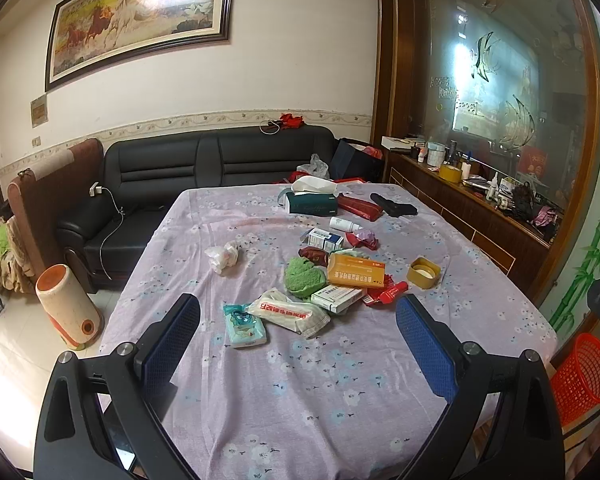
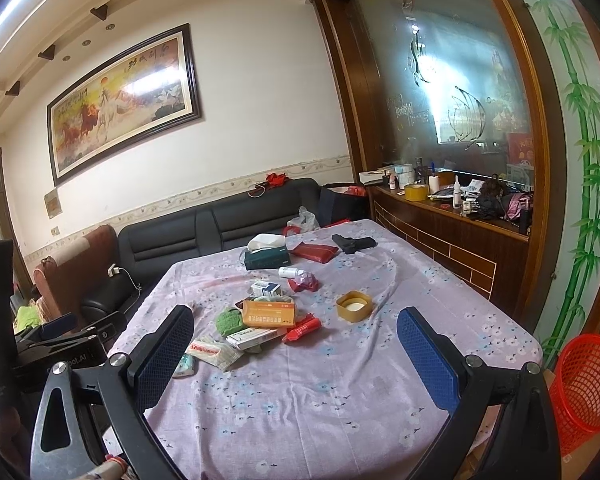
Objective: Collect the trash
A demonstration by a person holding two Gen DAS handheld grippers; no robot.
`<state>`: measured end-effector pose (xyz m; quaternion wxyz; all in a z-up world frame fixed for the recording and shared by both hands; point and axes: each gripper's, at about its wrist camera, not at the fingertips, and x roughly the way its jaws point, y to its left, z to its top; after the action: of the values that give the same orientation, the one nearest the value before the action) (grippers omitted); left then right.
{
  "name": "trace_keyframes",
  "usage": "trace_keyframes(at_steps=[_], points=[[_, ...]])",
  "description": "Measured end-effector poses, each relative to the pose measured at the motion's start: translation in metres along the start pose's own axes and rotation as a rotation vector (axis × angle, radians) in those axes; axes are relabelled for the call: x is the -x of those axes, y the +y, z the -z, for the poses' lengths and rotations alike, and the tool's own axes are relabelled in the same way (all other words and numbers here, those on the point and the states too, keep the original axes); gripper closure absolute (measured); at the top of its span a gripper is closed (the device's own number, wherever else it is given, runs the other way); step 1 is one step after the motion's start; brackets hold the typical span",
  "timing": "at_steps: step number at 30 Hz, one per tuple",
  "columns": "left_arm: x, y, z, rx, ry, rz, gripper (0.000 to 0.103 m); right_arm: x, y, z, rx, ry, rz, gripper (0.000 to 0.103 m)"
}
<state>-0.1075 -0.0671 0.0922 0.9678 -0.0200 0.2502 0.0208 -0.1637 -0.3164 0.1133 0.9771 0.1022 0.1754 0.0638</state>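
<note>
A table under a lilac floral cloth point(image 1: 300, 400) carries a litter pile: a crumpled white tissue point(image 1: 222, 256), a white wrapper with red print point(image 1: 288, 312), a teal wipes pack point(image 1: 244, 326), a green sponge point(image 1: 302, 276), an orange box point(image 1: 355, 271) and a red wrapper point(image 1: 386, 292). My left gripper point(image 1: 298, 340) is open above the table's near part, just short of the wipes pack. My right gripper point(image 2: 296, 354) is also open and empty, with the white wrapper point(image 2: 216, 352) and orange box point(image 2: 268, 314) ahead. A red mesh basket point(image 2: 584, 388) stands on the floor right of the table.
Farther back lie a tape roll point(image 1: 424, 272), a tissue box point(image 1: 312, 202), a red pouch point(image 1: 360, 206) and a black object point(image 1: 394, 204). A black sofa point(image 1: 160, 184) is behind the table and a cluttered wooden counter point(image 1: 472, 200) runs along the right. A cylindrical bin point(image 1: 66, 308) stands on the left floor.
</note>
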Motion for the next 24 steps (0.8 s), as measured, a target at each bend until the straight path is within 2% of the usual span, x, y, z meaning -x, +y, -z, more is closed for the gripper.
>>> trace_keyframes(at_steps=[24], points=[[-0.0084, -0.0014, 0.0087, 0.002, 0.018, 0.005, 0.005, -0.006, 0.0076, -0.0033, 0.029, -0.02, 0.004, 0.0]])
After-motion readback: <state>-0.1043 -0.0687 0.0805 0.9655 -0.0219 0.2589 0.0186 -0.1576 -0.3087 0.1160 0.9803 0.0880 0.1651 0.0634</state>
